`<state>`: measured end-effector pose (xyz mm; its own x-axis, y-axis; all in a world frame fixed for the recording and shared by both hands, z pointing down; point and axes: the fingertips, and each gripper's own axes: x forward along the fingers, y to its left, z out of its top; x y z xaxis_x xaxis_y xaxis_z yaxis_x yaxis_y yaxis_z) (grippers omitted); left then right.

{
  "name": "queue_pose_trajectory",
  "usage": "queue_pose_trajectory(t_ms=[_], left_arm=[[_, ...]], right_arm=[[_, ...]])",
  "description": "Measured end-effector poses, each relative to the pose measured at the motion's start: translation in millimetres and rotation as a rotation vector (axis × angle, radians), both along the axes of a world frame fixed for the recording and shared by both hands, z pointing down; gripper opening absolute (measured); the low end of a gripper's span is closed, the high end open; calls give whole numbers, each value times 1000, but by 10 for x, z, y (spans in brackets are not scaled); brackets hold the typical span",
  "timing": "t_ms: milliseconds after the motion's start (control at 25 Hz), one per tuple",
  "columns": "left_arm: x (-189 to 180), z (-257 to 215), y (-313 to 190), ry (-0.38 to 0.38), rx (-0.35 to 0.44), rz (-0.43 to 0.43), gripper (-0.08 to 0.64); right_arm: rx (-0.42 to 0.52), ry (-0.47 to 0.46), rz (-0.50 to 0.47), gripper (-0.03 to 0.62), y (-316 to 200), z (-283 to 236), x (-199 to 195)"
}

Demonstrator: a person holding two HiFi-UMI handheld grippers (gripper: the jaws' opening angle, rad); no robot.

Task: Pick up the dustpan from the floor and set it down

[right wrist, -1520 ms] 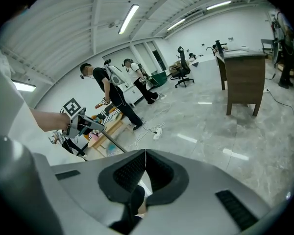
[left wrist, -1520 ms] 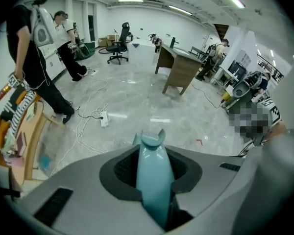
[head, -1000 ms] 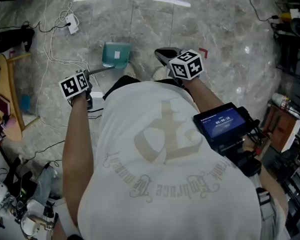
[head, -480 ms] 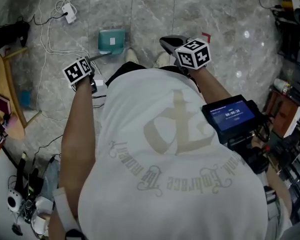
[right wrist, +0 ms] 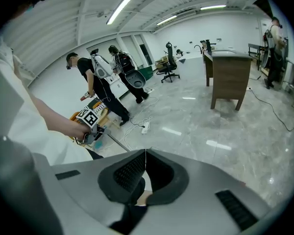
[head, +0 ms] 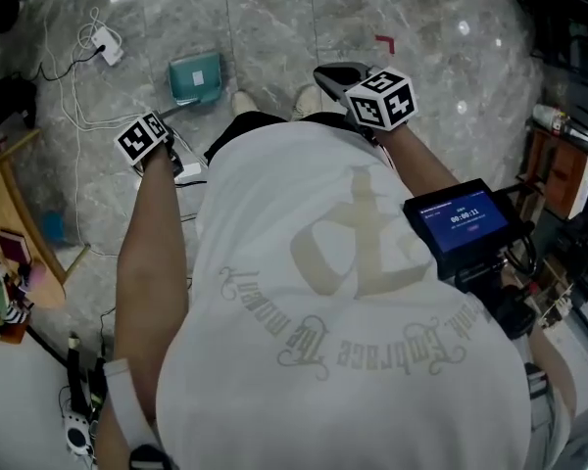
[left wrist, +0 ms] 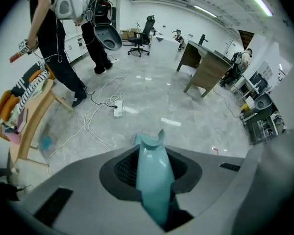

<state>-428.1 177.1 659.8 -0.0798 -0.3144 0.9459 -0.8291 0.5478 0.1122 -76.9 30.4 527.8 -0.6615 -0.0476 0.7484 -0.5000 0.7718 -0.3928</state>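
The left tool grips the teal plastic dustpan by its handle, the pan ahead of it over the grey marble floor. The right tool is clenched and empty.

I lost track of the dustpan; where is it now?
Head view, upper left: the teal dustpan is just ahead of the person's left shoe, its handle clamped in the left gripper.

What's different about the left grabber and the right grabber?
The left gripper is clamped on the dustpan, pinching its teal handle; the right gripper holds nothing. The left gripper's jaws are kept a little apart by that handle, while the right gripper's jaws meet at their tips. Both are grey with black ribbed pads.
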Motion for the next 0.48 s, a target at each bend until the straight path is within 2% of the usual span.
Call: queue_pose_trajectory(t_ms=[280, 480], left_arm=[[-80, 183, -102, 3, -17, -28, 97], [-102, 282, -92, 4, -40, -48, 97]], right_arm=[[-1, 36, 69, 18, -37, 44, 284], [-9, 51, 80, 18, 0, 67, 355]])
